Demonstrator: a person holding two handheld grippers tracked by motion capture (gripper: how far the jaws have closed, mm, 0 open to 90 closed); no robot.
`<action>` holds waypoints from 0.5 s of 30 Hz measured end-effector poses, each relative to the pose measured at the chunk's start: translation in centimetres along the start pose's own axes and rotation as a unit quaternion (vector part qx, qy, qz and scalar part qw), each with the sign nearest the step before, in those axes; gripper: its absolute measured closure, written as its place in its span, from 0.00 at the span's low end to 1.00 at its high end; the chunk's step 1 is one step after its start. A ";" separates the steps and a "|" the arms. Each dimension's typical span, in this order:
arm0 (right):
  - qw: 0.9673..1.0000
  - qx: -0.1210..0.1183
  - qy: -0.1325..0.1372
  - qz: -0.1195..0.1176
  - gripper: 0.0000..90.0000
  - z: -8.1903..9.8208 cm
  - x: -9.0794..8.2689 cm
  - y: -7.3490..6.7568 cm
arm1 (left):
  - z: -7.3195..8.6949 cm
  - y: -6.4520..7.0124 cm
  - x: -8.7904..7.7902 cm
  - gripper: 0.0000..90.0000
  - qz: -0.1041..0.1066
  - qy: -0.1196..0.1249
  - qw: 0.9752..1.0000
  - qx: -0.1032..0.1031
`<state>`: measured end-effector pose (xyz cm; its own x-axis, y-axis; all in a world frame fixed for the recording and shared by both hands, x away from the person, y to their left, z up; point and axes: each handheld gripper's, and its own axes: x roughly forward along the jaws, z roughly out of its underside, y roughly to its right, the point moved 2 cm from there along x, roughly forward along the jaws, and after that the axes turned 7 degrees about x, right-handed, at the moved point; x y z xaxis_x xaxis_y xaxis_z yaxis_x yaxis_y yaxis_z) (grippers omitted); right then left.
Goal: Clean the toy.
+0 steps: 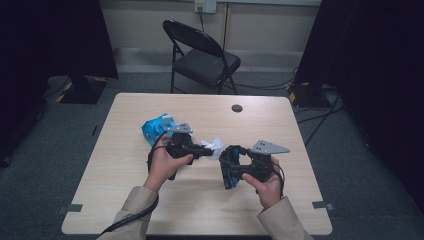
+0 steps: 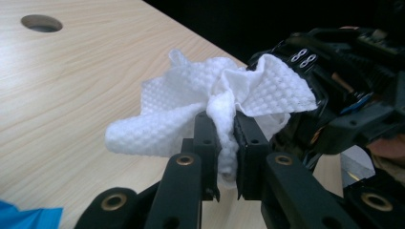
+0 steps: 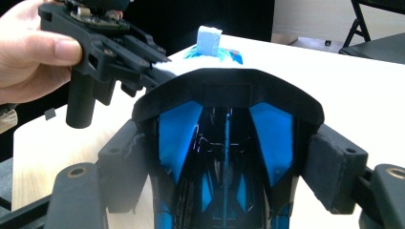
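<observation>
High view: white wipe (image 1: 214, 146) mostly hidden behind left tool (image 1: 202, 149); texture too small to read. Blue packet (image 1: 156, 128) near the tabletop's (image 1: 150, 210) far-left part partly covered by that tool's grey plate; print illegible. Right gripper view: black-and-blue object (image 3: 224, 143) cut off at the bottom edge; its far side unseen. Left gripper view: wipe's lower fold hidden between the jaws.

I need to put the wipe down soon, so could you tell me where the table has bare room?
The table is bare along its near edge and on its far right, around the round hole. Its middle is crowded: blue packet, left gripper, white wipe, right gripper.
</observation>
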<state>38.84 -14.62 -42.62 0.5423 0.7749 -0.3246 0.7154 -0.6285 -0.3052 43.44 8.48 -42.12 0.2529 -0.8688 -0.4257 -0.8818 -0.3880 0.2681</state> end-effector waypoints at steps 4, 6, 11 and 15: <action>1.000 -0.001 0.000 -0.007 0.28 0.0 0.2 -0.2 | 0.5 0.5 1.2 0.90 0.012 -0.013 1.000 0.003; 1.000 -0.001 -0.001 -0.008 0.28 0.0 0.2 -0.3 | 0.6 0.6 1.5 0.91 0.016 -0.016 1.000 0.005; 1.000 0.001 -0.004 -0.010 0.28 0.2 0.4 -0.2 | 1.2 1.0 2.4 0.91 0.029 -0.014 0.999 0.001; 1.000 0.006 -0.002 -0.012 0.28 0.2 0.4 -0.1 | 2.0 1.2 2.9 0.91 0.033 -0.028 0.999 0.007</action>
<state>38.86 -14.26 -42.90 0.5230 0.7896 -0.3211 0.7230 -0.6104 -0.3234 42.33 6.15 -44.74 0.1713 -0.8738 -0.4550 -0.9014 -0.3254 0.2855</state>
